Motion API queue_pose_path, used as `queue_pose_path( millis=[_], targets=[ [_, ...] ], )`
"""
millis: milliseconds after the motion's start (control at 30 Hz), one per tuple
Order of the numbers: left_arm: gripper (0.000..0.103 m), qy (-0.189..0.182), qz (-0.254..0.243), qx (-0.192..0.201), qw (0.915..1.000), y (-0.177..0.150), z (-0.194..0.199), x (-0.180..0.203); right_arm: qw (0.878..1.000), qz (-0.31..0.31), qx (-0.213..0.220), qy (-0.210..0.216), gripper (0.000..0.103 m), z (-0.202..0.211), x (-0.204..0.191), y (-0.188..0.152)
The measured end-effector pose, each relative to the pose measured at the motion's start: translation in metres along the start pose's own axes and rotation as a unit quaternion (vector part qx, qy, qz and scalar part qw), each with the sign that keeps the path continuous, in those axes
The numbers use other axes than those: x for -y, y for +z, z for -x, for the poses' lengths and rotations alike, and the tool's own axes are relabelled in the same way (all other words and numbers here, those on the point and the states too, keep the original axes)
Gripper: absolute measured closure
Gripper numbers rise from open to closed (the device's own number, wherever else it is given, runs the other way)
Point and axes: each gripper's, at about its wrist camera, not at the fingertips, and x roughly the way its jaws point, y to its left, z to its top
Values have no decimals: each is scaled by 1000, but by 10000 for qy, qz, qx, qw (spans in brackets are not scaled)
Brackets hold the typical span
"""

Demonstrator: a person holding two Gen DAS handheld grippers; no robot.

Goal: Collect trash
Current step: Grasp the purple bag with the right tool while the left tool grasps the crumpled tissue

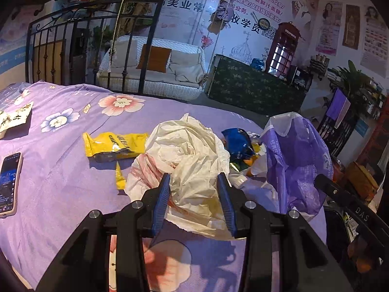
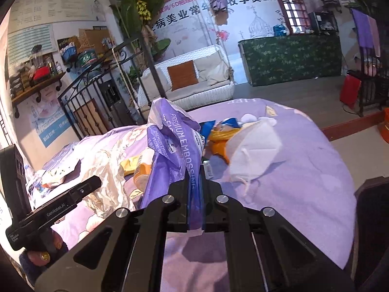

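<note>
My left gripper [image 1: 193, 180] is open, its blue fingers on either side of a crumpled white plastic bag [image 1: 192, 155] on the purple floral bedspread [image 1: 60, 185]. My right gripper [image 2: 194, 170] is shut on a purple tissue-pack bag [image 2: 170, 141] and holds it upright; the same bag shows in the left wrist view [image 1: 296, 155]. A yellow wrapper [image 1: 114, 143] lies left of the white bag. A blue snack packet [image 1: 238, 143] and orange wrappers [image 2: 218, 141] lie behind it. A white face mask [image 2: 252, 150] lies to the right.
A phone [image 1: 9, 182] lies at the bed's left. A white patterned packet [image 1: 14, 116] sits at the far left. A black iron bedframe [image 1: 85, 48], a white wicker sofa [image 1: 158, 73] and a green-covered counter [image 1: 255, 90] stand beyond the bed.
</note>
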Motion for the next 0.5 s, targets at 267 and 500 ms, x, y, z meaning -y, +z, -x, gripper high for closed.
queue_pose_path(
  millis=[267, 500],
  targets=[
    [64, -546, -352, 5, 9979, -14, 6, 46, 9970, -409, 264, -607, 97, 55, 56, -8],
    [64, -936, -628, -106, 9936, -23, 2, 82, 9881, -800, 455, -1235, 97, 91, 102, -12]
  ],
)
